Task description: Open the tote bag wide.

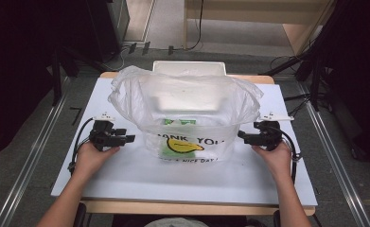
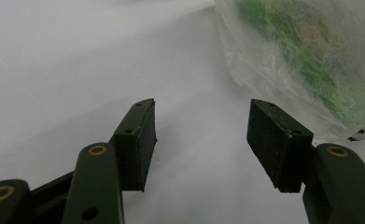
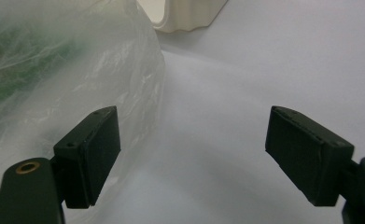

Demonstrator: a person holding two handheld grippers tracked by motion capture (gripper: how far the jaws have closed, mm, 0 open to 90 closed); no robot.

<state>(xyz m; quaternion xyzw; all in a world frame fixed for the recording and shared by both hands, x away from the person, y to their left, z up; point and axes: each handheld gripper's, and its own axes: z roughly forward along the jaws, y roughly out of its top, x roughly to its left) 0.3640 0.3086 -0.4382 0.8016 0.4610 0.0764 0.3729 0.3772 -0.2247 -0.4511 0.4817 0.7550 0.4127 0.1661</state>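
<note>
White surface [image 1: 126, 179], centre: clear plastic bag [image 1: 187, 101] draped over a container, its long axis crosswise between my claws. Left claw [image 1: 126, 138] lay just left of it, right claw [image 1: 243, 136] just right, equally near; both released, nothing grasped.

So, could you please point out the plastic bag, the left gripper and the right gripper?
plastic bag [image 1: 187, 97], high view, its translucent upper front.
left gripper [image 2: 201, 135], left gripper view, midway between its open jaws.
right gripper [image 3: 194, 149], right gripper view, midway between its open jaws.
</note>
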